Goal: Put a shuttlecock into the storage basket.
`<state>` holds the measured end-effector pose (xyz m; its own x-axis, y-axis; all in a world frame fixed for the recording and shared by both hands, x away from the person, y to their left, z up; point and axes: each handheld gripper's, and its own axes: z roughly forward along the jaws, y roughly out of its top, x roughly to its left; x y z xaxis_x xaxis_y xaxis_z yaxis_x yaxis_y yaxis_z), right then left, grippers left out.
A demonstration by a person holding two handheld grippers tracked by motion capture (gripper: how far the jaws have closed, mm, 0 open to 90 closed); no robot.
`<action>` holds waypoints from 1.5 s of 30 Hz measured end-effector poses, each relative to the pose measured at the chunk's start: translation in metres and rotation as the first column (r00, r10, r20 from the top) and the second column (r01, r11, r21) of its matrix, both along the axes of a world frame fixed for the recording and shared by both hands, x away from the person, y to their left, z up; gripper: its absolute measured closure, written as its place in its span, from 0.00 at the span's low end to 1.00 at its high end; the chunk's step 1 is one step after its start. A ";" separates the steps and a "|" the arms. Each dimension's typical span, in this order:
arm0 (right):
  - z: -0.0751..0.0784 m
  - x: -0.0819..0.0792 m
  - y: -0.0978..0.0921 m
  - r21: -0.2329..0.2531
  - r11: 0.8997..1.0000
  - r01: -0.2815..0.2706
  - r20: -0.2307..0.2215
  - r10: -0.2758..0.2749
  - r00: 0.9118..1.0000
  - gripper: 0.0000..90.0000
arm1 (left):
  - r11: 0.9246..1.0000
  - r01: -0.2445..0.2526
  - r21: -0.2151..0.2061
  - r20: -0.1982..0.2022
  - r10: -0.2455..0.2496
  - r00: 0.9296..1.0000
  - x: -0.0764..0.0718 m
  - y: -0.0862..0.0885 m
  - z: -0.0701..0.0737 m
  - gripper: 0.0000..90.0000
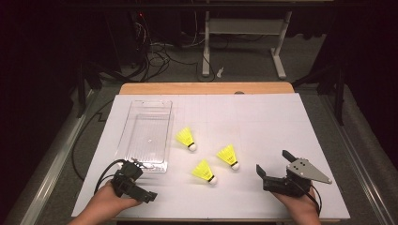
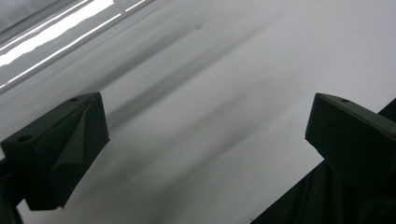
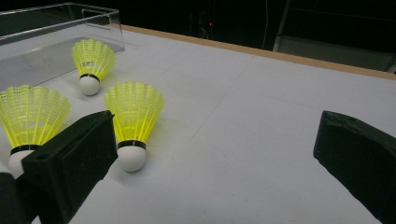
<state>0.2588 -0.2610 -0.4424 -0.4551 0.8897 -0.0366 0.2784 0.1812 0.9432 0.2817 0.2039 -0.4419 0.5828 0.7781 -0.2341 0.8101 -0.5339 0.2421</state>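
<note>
White-covered table (image 1: 263,117) in a dark room, 3 yellow shuttlecocks (image 1: 228,156) beside a clear tray (image 1: 141,105), both tools (image 1: 274,168) wide open, empty.

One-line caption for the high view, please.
Two open grippers, left and right, flank three yellow plastic shuttlecocks beside a clear plastic tray.

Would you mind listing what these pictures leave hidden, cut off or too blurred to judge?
- Nearest shuttlecock, right gripper view: its cork is partly behind the right gripper's jaw.
- Clear tray, left gripper view: blurred and cut off by the top edge.
- Left gripper, high view: its jaw tips are too small and dark to separate.
- Floor cables, high view: lost in darkness.
</note>
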 end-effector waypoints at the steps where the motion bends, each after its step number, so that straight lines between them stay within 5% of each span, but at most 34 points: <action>1: 0.000 0.000 0.000 0.000 1.000 0.000 0.000 0.000 1.000 0.00 | 1.000 0.013 0.000 -0.003 -0.013 1.000 0.000 -0.007 0.000 0.01; 16: 0.002 -0.001 -0.001 0.007 1.000 -0.008 -0.007 0.008 1.000 0.00 | 0.996 0.089 -0.012 -0.016 -0.089 0.996 0.005 -0.047 0.004 0.01; 27: 0.001 -0.001 -0.001 0.004 1.000 -0.009 -0.006 0.009 1.000 0.00 | 0.987 0.161 -0.013 -0.021 -0.161 0.987 0.006 -0.080 0.006 0.01; 45: 0.001 0.000 -0.001 0.004 1.000 -0.013 -0.008 0.013 1.000 0.00 | 0.976 0.214 -0.029 -0.024 -0.215 0.976 0.016 -0.109 0.016 0.01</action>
